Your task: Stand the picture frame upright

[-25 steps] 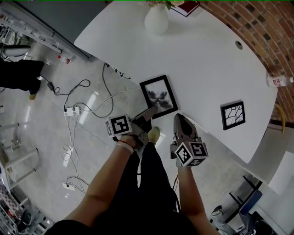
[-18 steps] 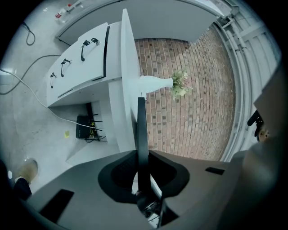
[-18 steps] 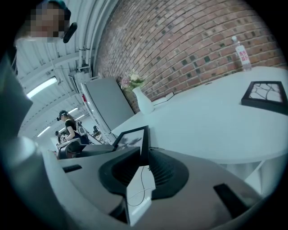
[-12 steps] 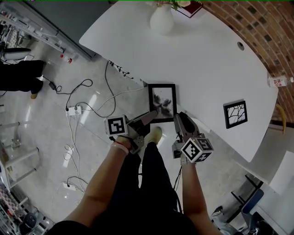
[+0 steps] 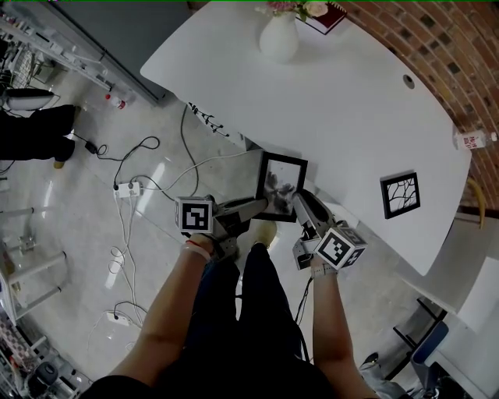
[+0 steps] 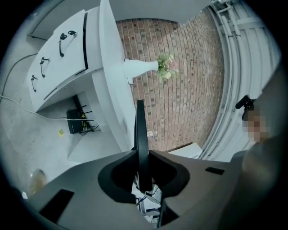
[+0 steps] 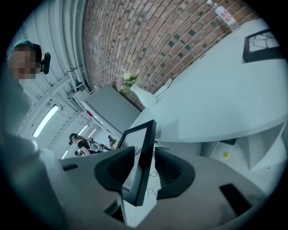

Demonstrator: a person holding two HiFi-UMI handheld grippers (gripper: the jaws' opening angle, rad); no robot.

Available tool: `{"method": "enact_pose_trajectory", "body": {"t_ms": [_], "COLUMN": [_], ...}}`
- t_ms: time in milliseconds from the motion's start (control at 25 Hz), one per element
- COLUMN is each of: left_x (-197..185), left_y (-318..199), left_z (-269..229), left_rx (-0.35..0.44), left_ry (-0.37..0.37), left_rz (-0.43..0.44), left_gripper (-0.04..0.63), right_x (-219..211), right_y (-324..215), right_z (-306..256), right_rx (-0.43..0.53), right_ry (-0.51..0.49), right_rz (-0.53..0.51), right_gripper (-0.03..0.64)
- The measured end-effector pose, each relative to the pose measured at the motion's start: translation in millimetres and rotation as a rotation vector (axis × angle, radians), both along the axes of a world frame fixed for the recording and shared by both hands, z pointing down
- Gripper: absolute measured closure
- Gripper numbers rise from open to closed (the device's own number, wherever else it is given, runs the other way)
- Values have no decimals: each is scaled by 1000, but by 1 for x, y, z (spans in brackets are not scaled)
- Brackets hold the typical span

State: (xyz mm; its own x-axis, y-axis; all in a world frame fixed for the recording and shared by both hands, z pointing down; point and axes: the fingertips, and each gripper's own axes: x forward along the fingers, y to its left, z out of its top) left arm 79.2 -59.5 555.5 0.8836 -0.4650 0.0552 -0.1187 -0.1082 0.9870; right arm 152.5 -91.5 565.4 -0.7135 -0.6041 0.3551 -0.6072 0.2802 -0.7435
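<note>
The black picture frame (image 5: 281,185), with a white mat and a dark print, is held tilted up at the near edge of the white table (image 5: 351,101). My left gripper (image 5: 261,205) is shut on its lower left edge; in the left gripper view the frame (image 6: 140,130) runs edge-on between the pads (image 6: 120,176). My right gripper (image 5: 302,203) is at the lower right edge. Its jaws have just been opening, and the frame (image 7: 146,139) stands loose between them, with a gap to the right pad (image 7: 173,173).
A second small black frame (image 5: 397,195) lies flat further right on the table. A white vase with flowers (image 5: 279,37) and a red book (image 5: 331,13) stand at the far end, a bottle (image 5: 473,139) at the right edge. Cables and a power strip (image 5: 125,188) lie on the floor.
The frame lay flat at the table's edge; now it is lifted, turned and tilted up. Both grippers have moved up the picture with it, and the right gripper's jaws have spread.
</note>
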Motion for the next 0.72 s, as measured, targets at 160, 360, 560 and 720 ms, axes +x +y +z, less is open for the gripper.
{"method": "enact_pose_trajectory", "body": {"t_ms": [160, 360, 560, 720], "left_x": [-1, -11, -19, -20], "left_y": [9, 15, 17, 4], "left_z": [-11, -23, -29, -31], "left_rx": [51, 100, 143, 179], "left_ry": [2, 25, -1, -50], "left_rz": [72, 111, 129, 137], "left_gripper": [522, 522, 522, 522], "right_x": [-6, -18, -25, -27], "right_y": [1, 7, 9, -6], "right_z": [-7, -19, -33, -40], "right_rx": [-5, -13, 14, 57], "right_ry": [-34, -125, -180, -188], "right_rz": [-27, -61, -77, -110], "right_gripper": [469, 487, 509, 515]}}
